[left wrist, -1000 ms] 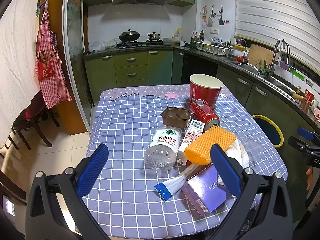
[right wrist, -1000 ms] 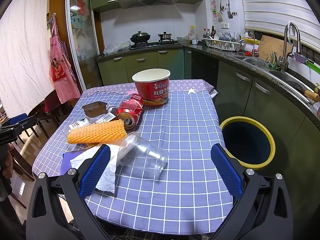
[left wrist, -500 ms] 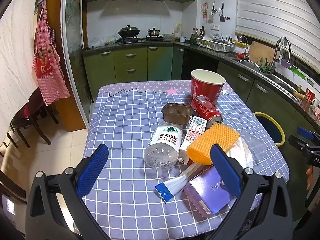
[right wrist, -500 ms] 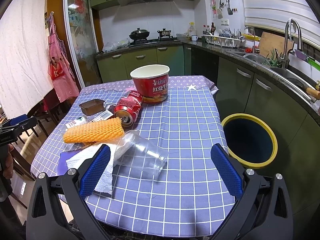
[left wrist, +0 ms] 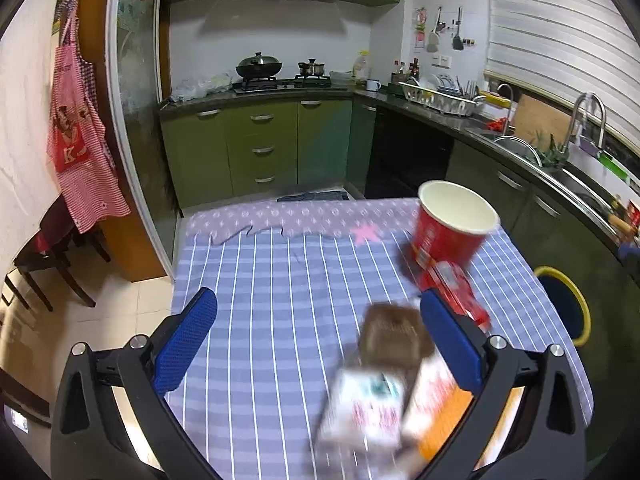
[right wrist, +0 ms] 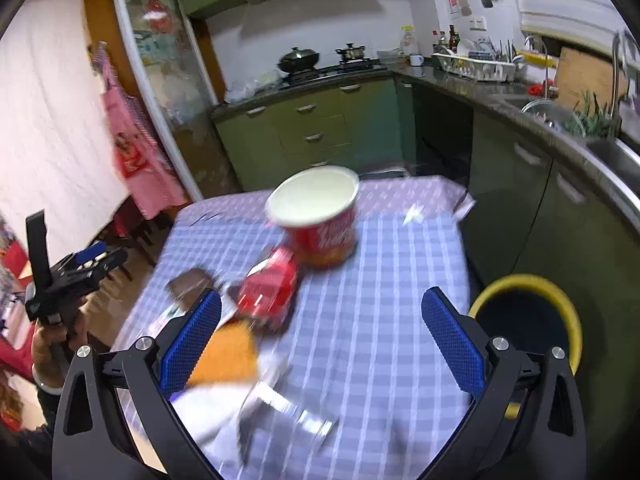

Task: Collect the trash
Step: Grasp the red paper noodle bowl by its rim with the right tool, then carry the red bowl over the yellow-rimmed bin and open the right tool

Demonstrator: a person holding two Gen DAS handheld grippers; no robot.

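Observation:
Trash lies on a table with a blue checked cloth (left wrist: 280,312): a red paper bucket (left wrist: 452,228) (right wrist: 320,220), a red can (left wrist: 452,284) (right wrist: 268,288) on its side, a brown tray (left wrist: 394,336) (right wrist: 190,284), a plastic water bottle (left wrist: 364,404), an orange foam net (right wrist: 224,356), white paper (right wrist: 208,412) and a clear plastic cup (right wrist: 288,412). My left gripper (left wrist: 318,344) is open above the cloth, the tray and bottle between its fingers but lower. My right gripper (right wrist: 320,344) is open over the can and cup. Both views are blurred by motion.
A dark bin with a yellow rim (right wrist: 528,320) (left wrist: 564,308) stands on the floor right of the table. Green cabinets (left wrist: 260,148) and a counter with a sink (left wrist: 516,148) run behind and to the right. A chair (left wrist: 52,256) stands left. A hand (right wrist: 52,336) holds the other gripper.
Both grippers have moved forward over the table and tilted, so the trash sits closer and lower in view. Their jaws stay open and hold nothing.

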